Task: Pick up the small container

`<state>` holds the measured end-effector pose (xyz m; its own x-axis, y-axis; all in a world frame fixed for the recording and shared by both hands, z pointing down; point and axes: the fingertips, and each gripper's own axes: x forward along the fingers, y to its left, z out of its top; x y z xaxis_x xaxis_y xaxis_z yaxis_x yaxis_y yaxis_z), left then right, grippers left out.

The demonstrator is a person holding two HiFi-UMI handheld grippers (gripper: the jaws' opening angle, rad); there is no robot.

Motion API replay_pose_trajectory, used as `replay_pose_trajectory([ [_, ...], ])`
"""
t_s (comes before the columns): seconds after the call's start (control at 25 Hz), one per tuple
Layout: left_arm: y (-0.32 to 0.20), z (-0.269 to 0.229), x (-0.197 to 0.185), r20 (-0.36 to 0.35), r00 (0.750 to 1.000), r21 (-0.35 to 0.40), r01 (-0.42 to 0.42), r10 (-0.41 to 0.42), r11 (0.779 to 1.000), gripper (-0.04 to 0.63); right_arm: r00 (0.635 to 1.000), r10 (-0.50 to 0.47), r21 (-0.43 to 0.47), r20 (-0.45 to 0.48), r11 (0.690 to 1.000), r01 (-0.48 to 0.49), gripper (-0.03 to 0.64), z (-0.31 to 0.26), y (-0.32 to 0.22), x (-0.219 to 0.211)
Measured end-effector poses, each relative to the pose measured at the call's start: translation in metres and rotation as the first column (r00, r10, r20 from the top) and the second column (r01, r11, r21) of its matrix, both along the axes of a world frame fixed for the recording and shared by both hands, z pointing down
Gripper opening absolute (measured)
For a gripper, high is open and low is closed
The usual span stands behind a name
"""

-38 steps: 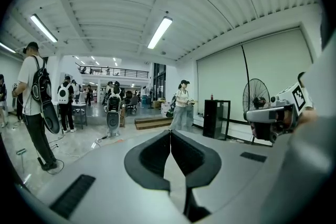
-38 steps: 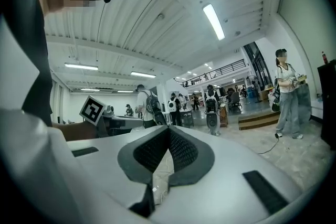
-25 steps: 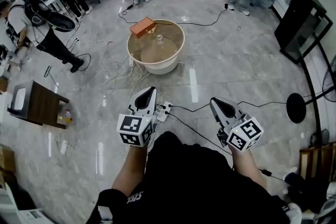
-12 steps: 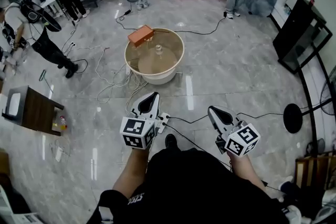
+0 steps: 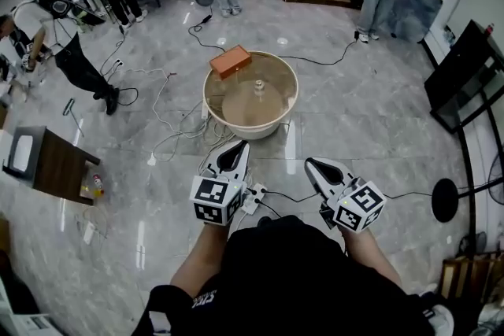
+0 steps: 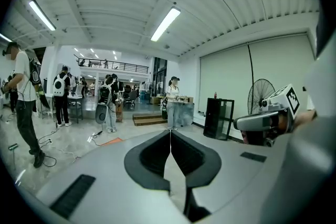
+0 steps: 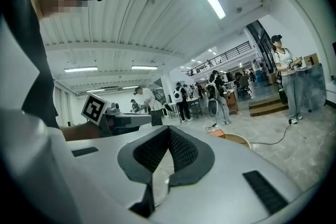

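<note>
A round beige tub point(image 5: 272, 128) stands on the marble floor ahead of me. A small pale container point(image 5: 257, 86) stands upright in its middle. An orange box point(image 5: 231, 60) rests on the tub's far left rim. My left gripper point(image 5: 237, 150) is held just short of the tub's near wall, jaws shut and empty; in the left gripper view its tips point(image 6: 170, 131) meet. My right gripper point(image 5: 312, 165) hangs to the right, also shut with nothing in it. The right gripper view shows the tub point(image 7: 237, 139) and the orange box point(image 7: 217, 133) past its closed tips point(image 7: 169, 129).
Cables point(image 5: 168, 102) trail over the floor left of the tub, and a white power strip point(image 5: 253, 197) lies near my feet. A dark wooden side table point(image 5: 49, 163) is at the left. A black stand base point(image 5: 445, 200) and a black rack point(image 5: 469, 75) are on the right. People stand at the back.
I have come closer to the tub, which now sits just in front of both grippers. The right gripper drew in toward the left. Both stay shut.
</note>
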<state>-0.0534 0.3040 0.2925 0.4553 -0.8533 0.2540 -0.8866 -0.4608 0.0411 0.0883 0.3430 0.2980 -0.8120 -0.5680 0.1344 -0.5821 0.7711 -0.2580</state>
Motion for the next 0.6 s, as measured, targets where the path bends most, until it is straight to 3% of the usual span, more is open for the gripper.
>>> replay_pose_trajectory([
  [0.28, -0.027, 0.012, -0.037, -0.01, 1.0, -0.024, 0.02, -0.02, 1.0, 0.02, 1.0, -0.023, -0.044, 0.0, 0.999, 0.023, 0.014, 0.01, -0.029, -0.037],
  [0.6, -0.076, 0.037, -0.029, -0.01, 0.999, -0.081, 0.047, -0.048, 0.996, 0.02, 0.999, -0.041, -0.099, 0.035, 0.994, 0.044, 0.014, 0.031, -0.091, -0.031],
])
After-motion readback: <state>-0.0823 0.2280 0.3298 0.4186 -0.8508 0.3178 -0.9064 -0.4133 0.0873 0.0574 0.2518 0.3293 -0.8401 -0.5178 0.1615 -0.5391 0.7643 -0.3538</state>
